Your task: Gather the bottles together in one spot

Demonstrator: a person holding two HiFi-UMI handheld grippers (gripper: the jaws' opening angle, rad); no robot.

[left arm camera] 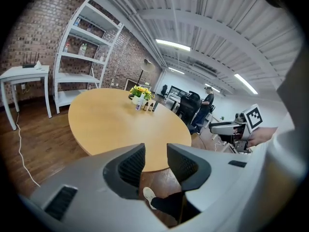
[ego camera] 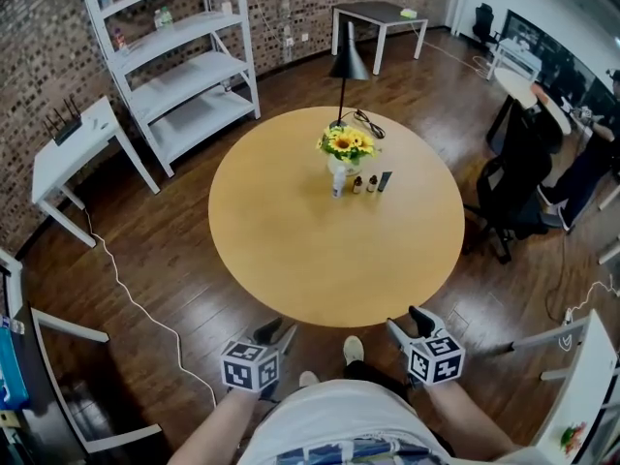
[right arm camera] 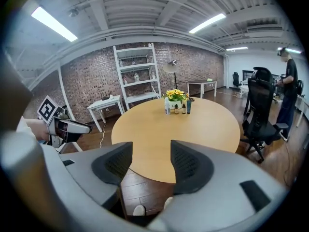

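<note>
Bottles (ego camera: 357, 184) cluster beside the flowers (ego camera: 347, 143) on the round table (ego camera: 310, 260), well apart at twelve o'clock from left gripper (ego camera: 277, 331) and right gripper (ego camera: 406, 322), both hovering off its six o'clock edge, jaws parted, empty.

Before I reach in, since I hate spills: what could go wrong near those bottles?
The bottles stand right in front of the flower vase, so a careless reach could tip it. They stand close together; grabbing one might knock its neighbour over. Both sit far across the table.
</note>
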